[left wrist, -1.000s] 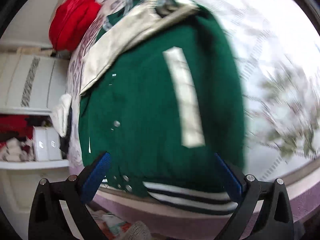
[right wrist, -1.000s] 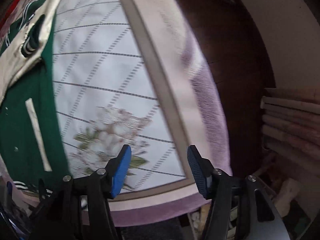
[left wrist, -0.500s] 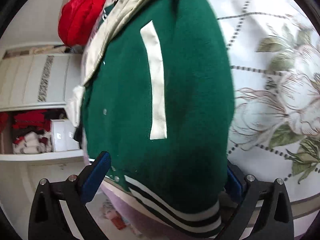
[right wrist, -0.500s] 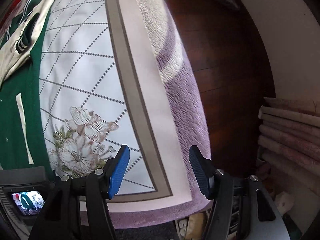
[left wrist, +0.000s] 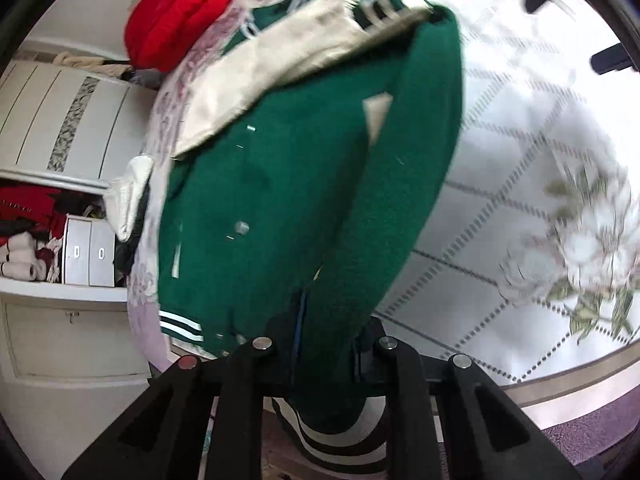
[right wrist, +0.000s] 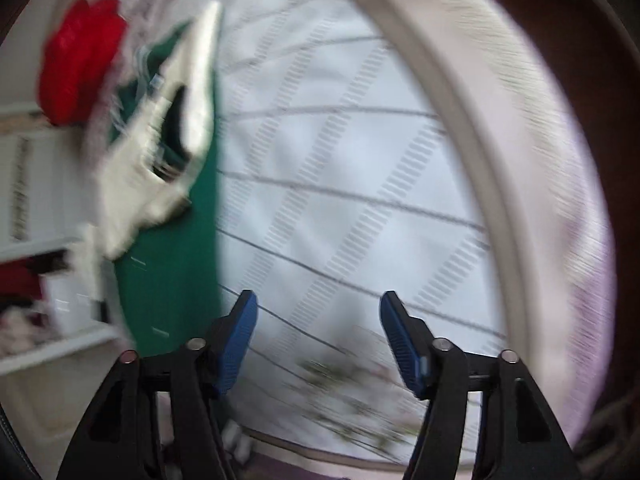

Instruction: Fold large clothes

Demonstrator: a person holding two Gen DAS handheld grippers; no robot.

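Observation:
A green varsity jacket [left wrist: 280,200] with cream sleeves [left wrist: 288,68] lies on the bed, front up, snaps showing. My left gripper [left wrist: 326,344] is closing on the jacket's near right edge, just above the black-and-white striped hem [left wrist: 340,440]. Green cloth is bunched between its jaws and rises from them in a ridge. In the right wrist view the jacket [right wrist: 172,272] is blurred at the left. My right gripper [right wrist: 318,336] hovers over the bedspread to the jacket's right, jaws opening, with nothing between them.
The white bedspread [left wrist: 500,200] with a dotted diamond pattern and printed flowers [left wrist: 592,248] stretches to the right. A red garment [left wrist: 176,20] lies at the bed's far left. White wardrobe shelves [left wrist: 52,240] with folded clothes stand left. Dark wooden floor [right wrist: 600,40] lies beyond the bed's right edge.
My left gripper went from wide open to closed on the jacket's edge, which has lifted into a fold. My right gripper swung left toward the jacket and its jaws spread wider.

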